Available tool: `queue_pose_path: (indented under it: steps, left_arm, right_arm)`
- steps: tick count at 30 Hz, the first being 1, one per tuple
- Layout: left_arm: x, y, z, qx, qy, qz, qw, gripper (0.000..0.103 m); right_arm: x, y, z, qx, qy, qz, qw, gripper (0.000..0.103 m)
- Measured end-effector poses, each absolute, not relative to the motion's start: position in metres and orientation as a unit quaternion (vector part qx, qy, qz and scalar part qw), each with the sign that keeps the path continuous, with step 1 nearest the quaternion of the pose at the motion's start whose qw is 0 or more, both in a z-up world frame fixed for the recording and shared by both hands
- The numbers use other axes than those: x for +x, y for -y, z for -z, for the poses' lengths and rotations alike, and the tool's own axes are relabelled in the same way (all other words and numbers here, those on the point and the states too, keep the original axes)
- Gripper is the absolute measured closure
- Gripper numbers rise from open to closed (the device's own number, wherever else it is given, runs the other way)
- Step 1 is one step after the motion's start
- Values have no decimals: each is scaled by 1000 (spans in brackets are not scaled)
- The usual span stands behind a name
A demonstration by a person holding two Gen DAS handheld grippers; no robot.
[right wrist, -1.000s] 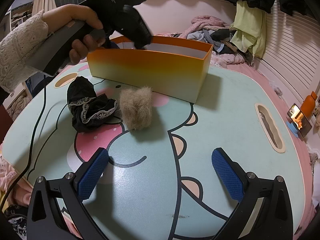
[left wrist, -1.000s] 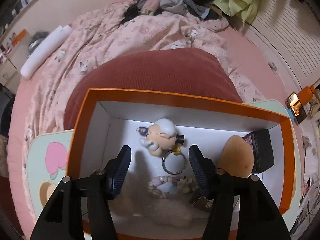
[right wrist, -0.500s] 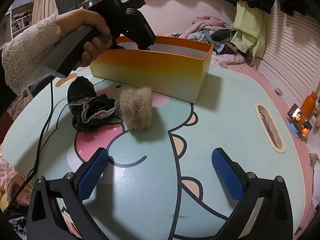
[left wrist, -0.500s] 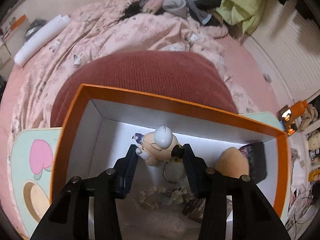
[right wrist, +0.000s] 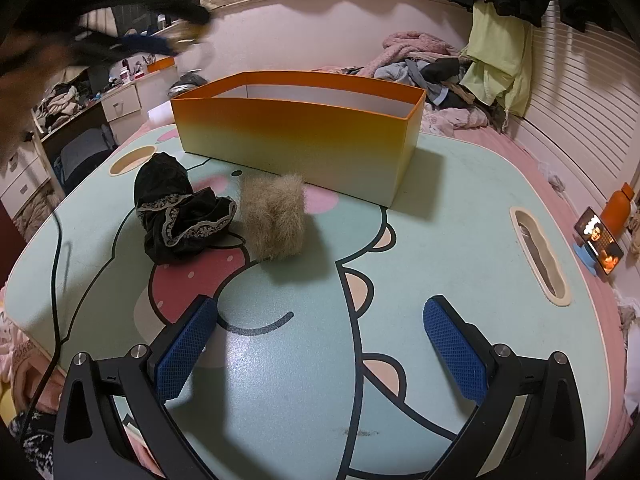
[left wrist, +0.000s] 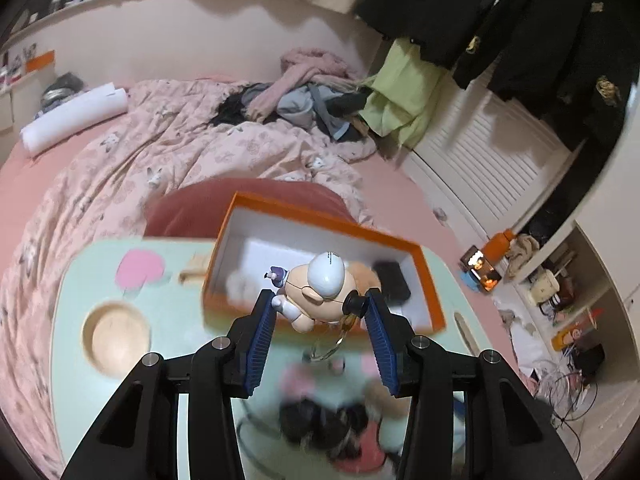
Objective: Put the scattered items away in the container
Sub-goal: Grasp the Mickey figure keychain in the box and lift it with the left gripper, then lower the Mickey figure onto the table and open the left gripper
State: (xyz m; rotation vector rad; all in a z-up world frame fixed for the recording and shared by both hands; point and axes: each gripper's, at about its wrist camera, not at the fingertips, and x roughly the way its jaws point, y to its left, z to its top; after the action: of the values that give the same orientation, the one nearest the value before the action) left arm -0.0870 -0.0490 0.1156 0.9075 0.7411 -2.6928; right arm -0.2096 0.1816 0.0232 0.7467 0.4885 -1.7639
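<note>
My left gripper [left wrist: 318, 312] is shut on a small figurine keychain [left wrist: 318, 290] with a white helmet, its ring [left wrist: 328, 346] dangling, held high above the orange box [left wrist: 430, 280]. The box also shows in the right wrist view [right wrist: 296, 140] at the back of the table. A beige furry pouch [right wrist: 274, 222] and a black lace-trimmed cloth [right wrist: 180, 210] lie in front of it. My right gripper [right wrist: 320, 340] is open and empty, low over the table's front. The left gripper appears blurred at the upper left of the right wrist view [right wrist: 132, 40].
The table [right wrist: 440, 240] has a mint cartoon top with a slot handle [right wrist: 538, 254] at the right and a round recess [left wrist: 116, 334] at the left. A phone on a stand [right wrist: 598, 246] and an orange bottle [right wrist: 618, 208] sit beyond the right edge. A bed lies behind.
My left gripper closed on the figurine keychain inside the box and lifted it up and out, back over the table. My right gripper has stayed still and open.
</note>
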Motion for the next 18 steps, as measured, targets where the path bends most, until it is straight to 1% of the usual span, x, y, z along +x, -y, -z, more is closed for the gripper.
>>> queue_pose_path:
  steps: [4, 7, 14, 17, 18]
  left_arm:
    - [-65, 31, -74, 330, -218, 904, 162, 59]
    - [-58, 29, -46, 328, -237, 899, 170, 59]
    - [-51, 21, -14, 326, -260, 890, 184, 59]
    - [-43, 16, -9, 316, -255, 895, 187, 50]
    - [-42, 15, -10, 314, -254, 895, 188, 43]
  right_arm:
    - [-210, -182, -23, 315, -206, 745, 551, 0]
    - [-211, -183, -23, 315, -206, 744, 552, 0]
    - [-211, -183, -23, 315, -206, 743, 553, 0]
    - [-211, -184, -23, 315, -206, 743, 554, 0]
    - [-211, -183, -23, 314, -207, 742, 554, 0]
